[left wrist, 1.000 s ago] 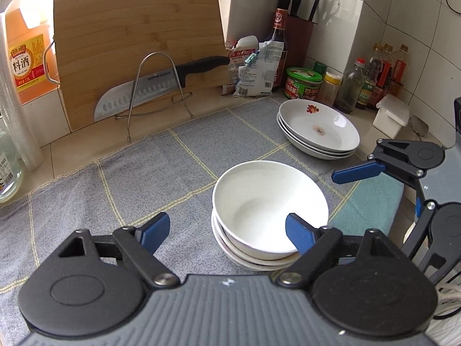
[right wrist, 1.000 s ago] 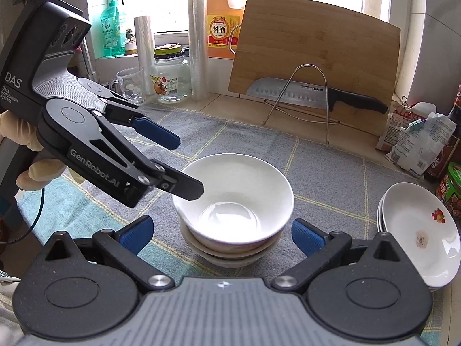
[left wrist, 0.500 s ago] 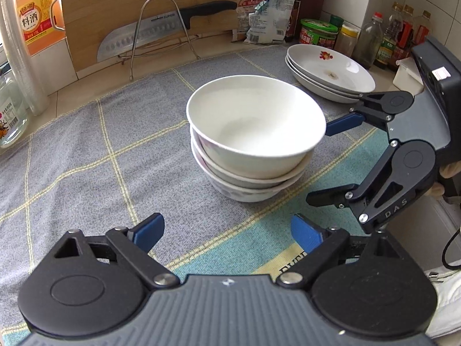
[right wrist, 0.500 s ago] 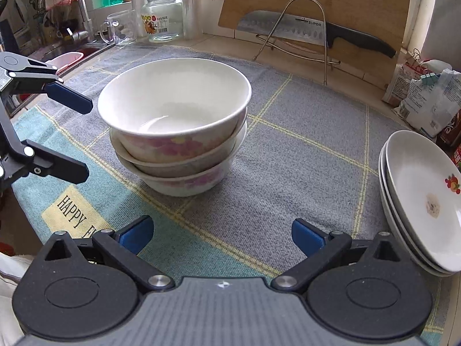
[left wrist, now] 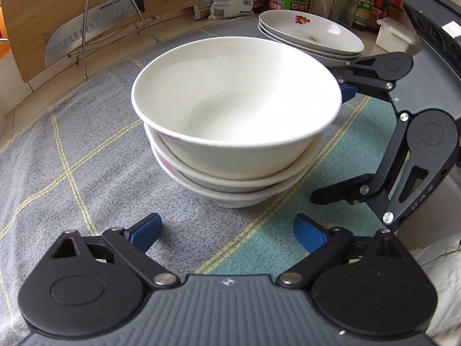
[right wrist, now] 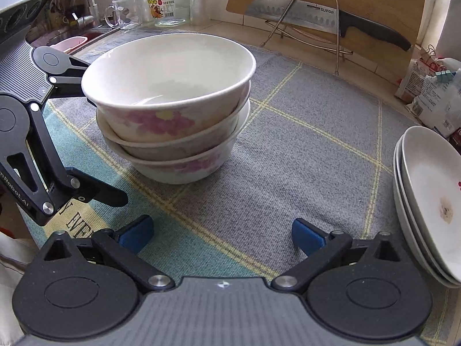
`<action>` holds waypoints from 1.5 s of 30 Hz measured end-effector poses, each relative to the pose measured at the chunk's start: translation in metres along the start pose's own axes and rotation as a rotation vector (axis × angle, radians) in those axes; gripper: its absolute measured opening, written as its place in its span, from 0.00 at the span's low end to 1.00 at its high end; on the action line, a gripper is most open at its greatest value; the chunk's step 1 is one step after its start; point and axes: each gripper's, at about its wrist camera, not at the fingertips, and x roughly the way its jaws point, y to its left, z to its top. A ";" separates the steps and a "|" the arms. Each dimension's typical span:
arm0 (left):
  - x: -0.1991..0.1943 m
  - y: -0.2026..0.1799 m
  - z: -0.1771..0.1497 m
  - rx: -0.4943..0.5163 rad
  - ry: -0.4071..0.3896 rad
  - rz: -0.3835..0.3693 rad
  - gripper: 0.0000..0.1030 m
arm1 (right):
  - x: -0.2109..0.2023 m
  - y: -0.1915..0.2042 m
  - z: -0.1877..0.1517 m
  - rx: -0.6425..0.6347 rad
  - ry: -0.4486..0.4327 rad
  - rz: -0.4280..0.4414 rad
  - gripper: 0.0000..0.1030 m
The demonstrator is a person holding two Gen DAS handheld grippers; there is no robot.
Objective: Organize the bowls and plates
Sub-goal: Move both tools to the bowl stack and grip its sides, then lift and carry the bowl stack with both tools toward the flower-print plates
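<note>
Three bowls' [right wrist: 173,109] pink flowers, right view

Tiled wall [left wrist: 11,72], daylit counter [right wrist: 374,66]

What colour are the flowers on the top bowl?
Pink with some yellow, on the top bowl; right wrist view.

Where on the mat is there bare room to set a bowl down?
Bare grey mat lies between the bowl stack and the plate stack; more lies between the bowl stack and the knife rack. Crowded: the near edge, where the left tongs and right tongs flank the bowls.
</note>
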 end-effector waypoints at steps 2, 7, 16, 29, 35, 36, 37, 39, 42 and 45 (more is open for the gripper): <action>0.000 0.000 -0.002 0.017 -0.013 -0.008 1.00 | -0.001 0.000 -0.001 0.000 0.000 0.000 1.00; 0.001 0.005 -0.005 0.065 -0.050 -0.040 1.00 | -0.004 -0.002 -0.002 0.002 -0.002 -0.001 1.00; -0.001 0.012 -0.010 0.128 -0.124 -0.089 1.00 | 0.000 0.002 0.006 0.041 0.021 -0.031 1.00; -0.002 0.021 -0.004 0.167 -0.142 -0.082 0.94 | 0.010 0.002 0.029 -0.110 0.022 0.034 1.00; -0.002 0.026 0.003 0.211 -0.126 -0.080 0.89 | 0.011 -0.002 0.043 -0.222 -0.004 0.112 1.00; -0.002 0.027 0.004 0.216 -0.124 -0.084 0.86 | 0.012 -0.003 0.045 -0.240 -0.003 0.128 1.00; -0.002 0.028 0.005 0.222 -0.120 -0.095 0.86 | 0.013 -0.003 0.046 -0.258 -0.001 0.138 1.00; -0.002 0.030 0.006 0.233 -0.118 -0.113 0.83 | 0.013 -0.002 0.049 -0.299 -0.003 0.156 0.96; -0.003 0.032 0.007 0.258 -0.120 -0.150 0.78 | 0.013 0.002 0.053 -0.349 0.000 0.189 0.89; -0.002 0.035 0.009 0.284 -0.125 -0.186 0.76 | 0.010 0.005 0.055 -0.385 0.004 0.212 0.83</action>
